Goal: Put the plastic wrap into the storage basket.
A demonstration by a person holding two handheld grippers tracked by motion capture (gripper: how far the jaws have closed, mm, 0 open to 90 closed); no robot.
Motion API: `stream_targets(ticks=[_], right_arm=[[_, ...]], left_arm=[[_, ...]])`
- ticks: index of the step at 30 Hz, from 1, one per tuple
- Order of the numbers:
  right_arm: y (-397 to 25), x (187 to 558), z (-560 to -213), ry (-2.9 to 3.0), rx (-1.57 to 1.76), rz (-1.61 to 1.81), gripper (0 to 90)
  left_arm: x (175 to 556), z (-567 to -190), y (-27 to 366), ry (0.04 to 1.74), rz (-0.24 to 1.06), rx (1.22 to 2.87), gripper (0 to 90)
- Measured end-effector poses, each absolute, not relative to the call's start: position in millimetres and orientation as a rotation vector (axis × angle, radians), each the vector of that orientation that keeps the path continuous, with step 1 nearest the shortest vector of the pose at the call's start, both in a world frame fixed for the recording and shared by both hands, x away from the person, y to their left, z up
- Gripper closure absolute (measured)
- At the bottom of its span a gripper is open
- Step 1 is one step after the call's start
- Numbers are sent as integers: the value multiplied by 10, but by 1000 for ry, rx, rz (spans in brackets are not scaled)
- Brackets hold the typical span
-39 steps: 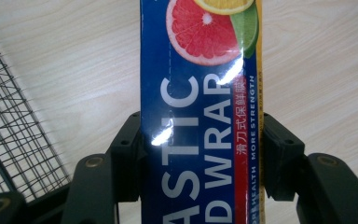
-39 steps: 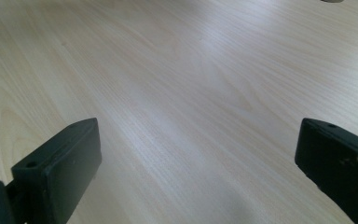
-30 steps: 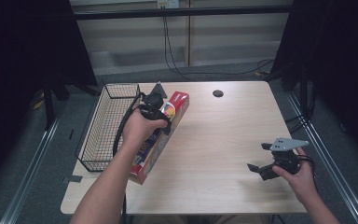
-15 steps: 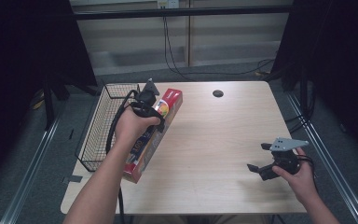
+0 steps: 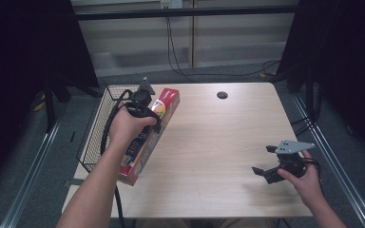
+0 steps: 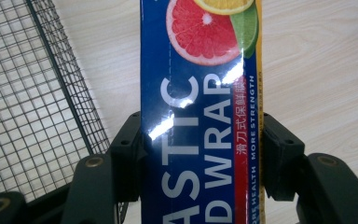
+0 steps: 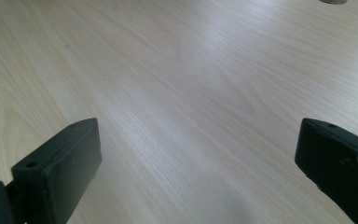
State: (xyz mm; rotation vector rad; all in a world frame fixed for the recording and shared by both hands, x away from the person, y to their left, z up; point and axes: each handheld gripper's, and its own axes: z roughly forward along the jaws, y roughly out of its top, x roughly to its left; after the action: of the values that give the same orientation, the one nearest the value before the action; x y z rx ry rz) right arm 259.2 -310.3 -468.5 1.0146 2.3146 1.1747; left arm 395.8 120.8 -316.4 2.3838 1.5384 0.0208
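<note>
A long plastic wrap box (image 5: 135, 159), blue and red with citrus pictures, lies lengthwise along the table's left side next to the wire basket (image 5: 96, 135). My left gripper (image 5: 148, 118) is shut on the box (image 6: 200, 93) across its width, a black jaw pressed to each long side. The basket's mesh wall (image 6: 32, 93) stands just left of the box. Near the front right corner, my right gripper (image 5: 264, 160) is held open just over bare wood, and its jaws (image 7: 196, 158) stand wide apart with nothing between them.
The light wooden table (image 5: 218, 137) has a small round black cable hole (image 5: 222, 95) at the back middle. The black wire basket hangs at the left edge. Metal rails and dark curtains flank both sides, and cables hang beyond the far edge.
My left gripper has carried the plastic wrap box a little to the left, closer to the basket. The right gripper has stayed in place, open.
</note>
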Motion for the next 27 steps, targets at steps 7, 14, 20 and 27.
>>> stream_targets(ticks=[7,14,20,27], right_arm=[[-3094,2591,-4685,2317,1015,1177,2],[-3095,2592,-4686,2315,1013,1176,2],[-3093,2593,-4685,2319,1009,1175,2],[-3090,2594,-4688,2319,1010,1175,2]], left_arm=[[3951,-3126,1287,1556,25,2373,436],[3947,-3103,1383,1577,34,2352,436],[3944,-3088,1472,1602,47,2339,436],[3942,-3084,1567,1624,50,2322,436]])
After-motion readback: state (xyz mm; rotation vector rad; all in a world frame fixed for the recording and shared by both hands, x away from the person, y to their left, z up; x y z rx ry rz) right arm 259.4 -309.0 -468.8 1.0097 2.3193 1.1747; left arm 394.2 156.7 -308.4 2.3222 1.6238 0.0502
